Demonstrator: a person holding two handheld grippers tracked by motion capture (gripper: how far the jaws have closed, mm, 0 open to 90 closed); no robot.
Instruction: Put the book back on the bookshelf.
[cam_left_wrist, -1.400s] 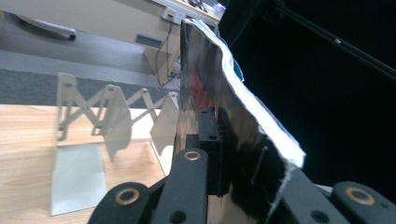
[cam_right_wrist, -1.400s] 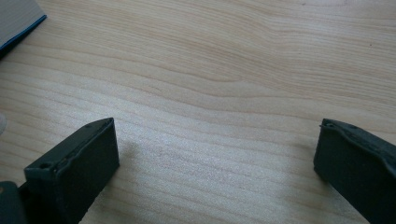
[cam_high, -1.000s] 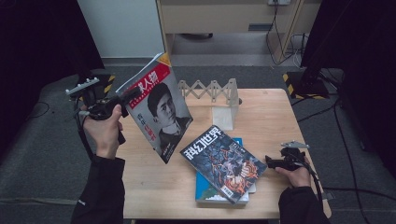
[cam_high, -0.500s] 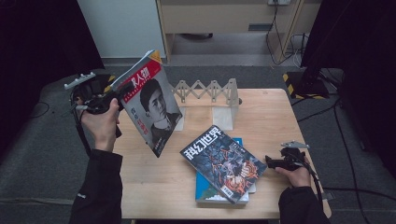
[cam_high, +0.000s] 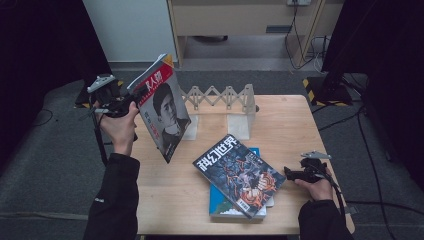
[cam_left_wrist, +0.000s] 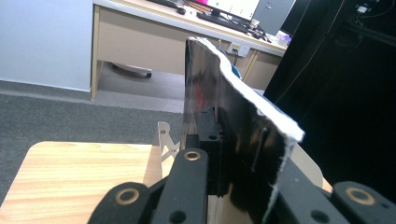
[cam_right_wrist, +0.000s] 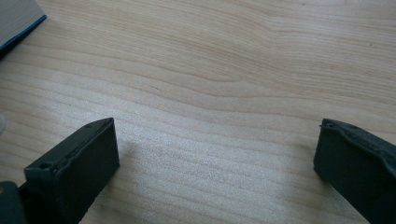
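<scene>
My left claw (cam_high: 131, 97) is clamped on the upper edge of a floppy red-topped magazine with a portrait cover (cam_high: 164, 111), held tilted above the left of the light wooden table (cam_high: 165, 190). Gripped by one edge, it could sag or slip free. My right claw (cam_high: 291, 173) rests open on the table, empty.

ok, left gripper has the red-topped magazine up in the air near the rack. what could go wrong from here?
1. The left gripper pinches the red-topped portrait magazine only at one edge; its pages already curve in the left gripper view, so it may sag or slip.
2. Swinging it toward the pale wooden accordion rack could knock the rack.
3. The right gripper rests open on the light wooden table, offering no support.
</scene>
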